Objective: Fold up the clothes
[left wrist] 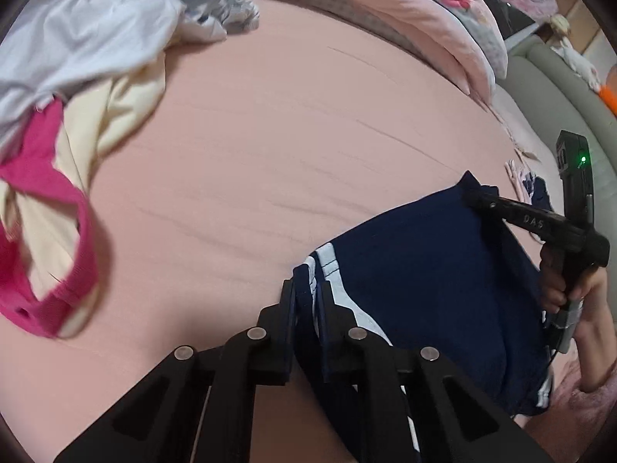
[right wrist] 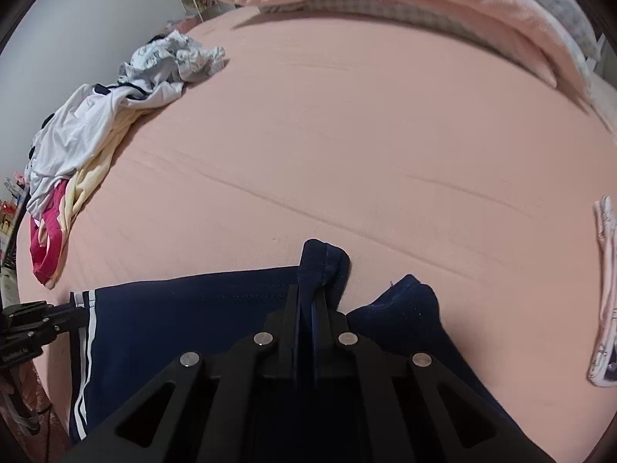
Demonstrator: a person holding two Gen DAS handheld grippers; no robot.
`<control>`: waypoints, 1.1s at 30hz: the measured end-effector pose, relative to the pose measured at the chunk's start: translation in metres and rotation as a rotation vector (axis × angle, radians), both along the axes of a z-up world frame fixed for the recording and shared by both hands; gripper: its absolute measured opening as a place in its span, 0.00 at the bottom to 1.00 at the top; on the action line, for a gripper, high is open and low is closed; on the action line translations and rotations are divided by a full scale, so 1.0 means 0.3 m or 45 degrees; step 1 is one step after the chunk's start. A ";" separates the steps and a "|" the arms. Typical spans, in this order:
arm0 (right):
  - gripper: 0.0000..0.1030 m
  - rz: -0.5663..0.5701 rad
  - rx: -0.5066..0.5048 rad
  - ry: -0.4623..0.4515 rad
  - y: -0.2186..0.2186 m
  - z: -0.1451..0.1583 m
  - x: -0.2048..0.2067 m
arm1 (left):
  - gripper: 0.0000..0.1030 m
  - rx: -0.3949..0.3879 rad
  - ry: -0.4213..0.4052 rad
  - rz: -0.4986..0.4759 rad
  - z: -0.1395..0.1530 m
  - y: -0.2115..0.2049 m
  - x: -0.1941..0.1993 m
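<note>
Navy shorts with white side stripes (left wrist: 424, 270) hang stretched between my two grippers over the pink bed sheet (left wrist: 270, 135). My left gripper (left wrist: 308, 301) is shut on the striped corner of the shorts. My right gripper (right wrist: 312, 305) is shut on a bunched navy edge of the shorts (right wrist: 193, 308). In the left wrist view the right gripper (left wrist: 474, 196) pinches the far corner. In the right wrist view the left gripper (right wrist: 73, 310) holds the striped edge at far left.
A pile of unfolded clothes, white, cream and magenta (left wrist: 58, 115), lies at the left of the bed and also shows in the right wrist view (right wrist: 77, 146). A pink quilt (right wrist: 385, 0) lies along the back. A small pale garment (right wrist: 605, 289) lies at right.
</note>
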State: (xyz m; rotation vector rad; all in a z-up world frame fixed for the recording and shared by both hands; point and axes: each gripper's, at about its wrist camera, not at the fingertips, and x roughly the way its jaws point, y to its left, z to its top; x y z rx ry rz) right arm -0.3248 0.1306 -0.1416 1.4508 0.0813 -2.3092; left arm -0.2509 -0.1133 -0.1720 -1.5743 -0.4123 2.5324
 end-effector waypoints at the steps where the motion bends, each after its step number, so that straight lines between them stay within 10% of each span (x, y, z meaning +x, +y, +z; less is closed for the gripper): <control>1: 0.02 -0.035 -0.006 -0.003 0.022 -0.005 -0.004 | 0.11 -0.009 0.003 0.016 0.001 0.002 -0.013; 3: 0.18 -0.114 -0.053 -0.025 0.073 -0.016 -0.019 | 0.16 -0.021 -0.016 0.023 -0.010 -0.017 -0.007; 8: 0.22 -0.207 -0.093 -0.023 0.129 0.052 -0.012 | 0.38 -0.111 0.042 0.083 0.069 0.005 0.025; 15: 0.31 -0.190 0.048 0.061 0.199 0.188 0.259 | 0.39 -0.054 0.051 -0.204 0.103 0.148 0.153; 25: 0.31 -0.191 0.107 -0.030 0.320 0.062 0.674 | 0.39 -0.039 0.050 -0.373 0.117 0.360 0.283; 33: 0.31 -0.218 0.197 -0.060 0.362 0.032 0.730 | 0.38 -0.372 0.045 -0.411 0.061 0.458 0.367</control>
